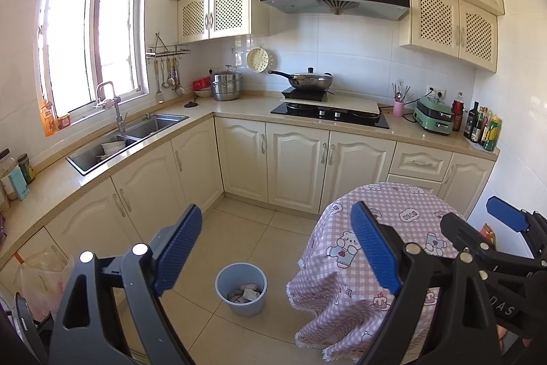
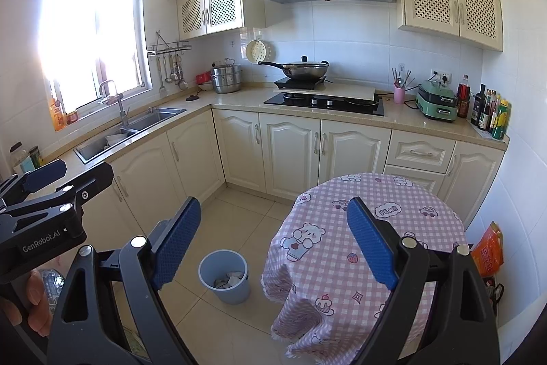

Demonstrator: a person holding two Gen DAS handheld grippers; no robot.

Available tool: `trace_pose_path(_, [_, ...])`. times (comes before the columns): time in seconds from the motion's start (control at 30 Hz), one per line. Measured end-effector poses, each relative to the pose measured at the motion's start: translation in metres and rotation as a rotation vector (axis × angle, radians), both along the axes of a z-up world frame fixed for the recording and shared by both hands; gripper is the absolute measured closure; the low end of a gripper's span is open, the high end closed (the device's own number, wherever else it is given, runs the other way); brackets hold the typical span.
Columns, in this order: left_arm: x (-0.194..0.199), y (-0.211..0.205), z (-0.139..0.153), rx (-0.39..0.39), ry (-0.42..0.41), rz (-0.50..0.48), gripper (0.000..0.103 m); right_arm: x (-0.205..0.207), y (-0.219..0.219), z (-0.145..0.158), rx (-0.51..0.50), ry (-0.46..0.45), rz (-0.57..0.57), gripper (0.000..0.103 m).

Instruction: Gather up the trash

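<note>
cream cabinets run along two walls of the kitchen we face, with a sink (image 1: pixel 126 139) under the window and a black hob (image 1: pixel 330 117) carrying a lidded wok (image 1: pixel 304 79). on the tiled floor stands a pale blue bin (image 1: pixel 241 289), just beside a round table (image 1: pixel 403 204) draped in a pink checked cloth. crumpled trash (image 1: pixel 245 292) lies in the bottom of the bin; the visible table top is bare cloth.

we hold our left gripper (image 1: pixel 275 248) with its blue pads spread wide and nothing between them; the bin shows in the gap, well below. our right gripper (image 2: pixel 273 238) stands equally wide and empty, framing the same bin (image 2: pixel 224 276) and the table edge (image 2: pixel 283 262). each tool appears at the edge of the other's view, side by side and apart. an orange packet (image 2: pixel 488 250) leans near the wall to the right of the table.
</note>
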State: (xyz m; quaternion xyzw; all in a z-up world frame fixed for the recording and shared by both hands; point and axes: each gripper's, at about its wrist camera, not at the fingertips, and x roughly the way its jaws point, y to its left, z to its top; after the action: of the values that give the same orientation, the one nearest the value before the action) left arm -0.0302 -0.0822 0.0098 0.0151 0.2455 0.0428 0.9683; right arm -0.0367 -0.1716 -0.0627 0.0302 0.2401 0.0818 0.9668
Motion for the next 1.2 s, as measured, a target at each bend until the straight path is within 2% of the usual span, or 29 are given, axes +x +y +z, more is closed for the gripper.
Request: trace_pose_path(1.2, [0.009,-0.01,-0.004,0.016,0.023,-0.012,0.016,0.002,-0.005,-0.006,0.025,0.023,-0.009,0.019])
